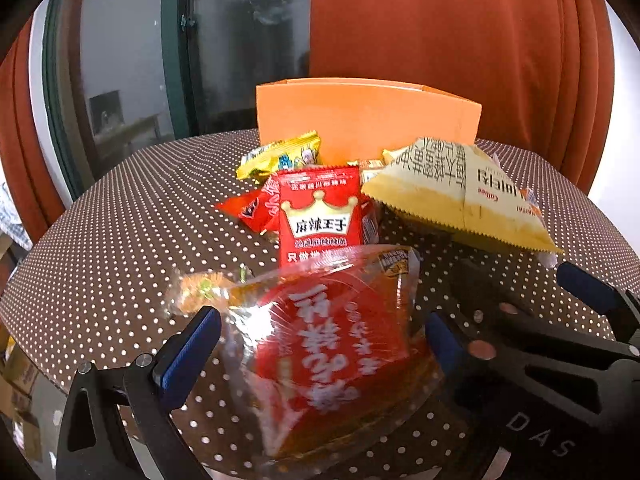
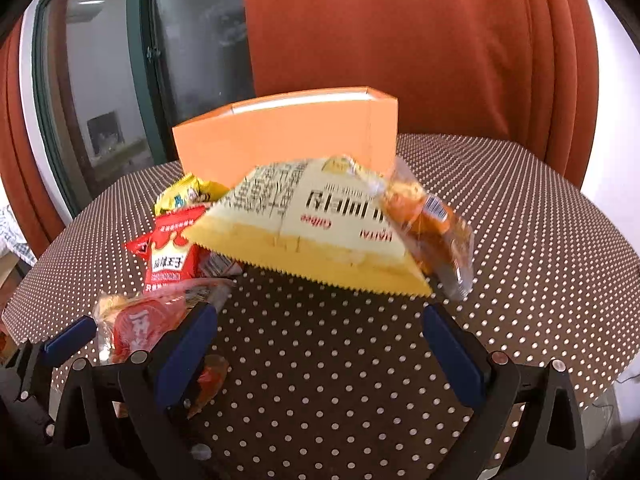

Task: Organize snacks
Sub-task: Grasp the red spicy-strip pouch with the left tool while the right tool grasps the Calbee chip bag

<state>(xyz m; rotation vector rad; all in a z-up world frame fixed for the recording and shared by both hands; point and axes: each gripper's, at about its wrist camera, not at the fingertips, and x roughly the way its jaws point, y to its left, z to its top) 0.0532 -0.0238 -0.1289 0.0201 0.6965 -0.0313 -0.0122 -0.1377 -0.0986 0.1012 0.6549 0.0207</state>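
A clear packet with a red label [image 1: 332,344] lies between the two blue pads of my left gripper [image 1: 322,320], which stands wide open around it; the packet looks blurred. Behind it on the table are a red crown packet [image 1: 320,216], a yellow packet [image 1: 280,156] and a large cream coffee bag [image 1: 460,192]. An orange box [image 1: 368,116] stands at the back. My right gripper [image 2: 320,340] is open over bare cloth in front of the coffee bag [image 2: 312,220]. An orange clear-wrapped snack [image 2: 432,220] leans on the bag's right end.
The round table [image 2: 520,208] has a brown cloth with white dots, with free room at the right and the front. The two grippers are close side by side; a left gripper finger [image 2: 72,336] shows beside the right one. Red curtains [image 2: 400,20] and a window hang behind.
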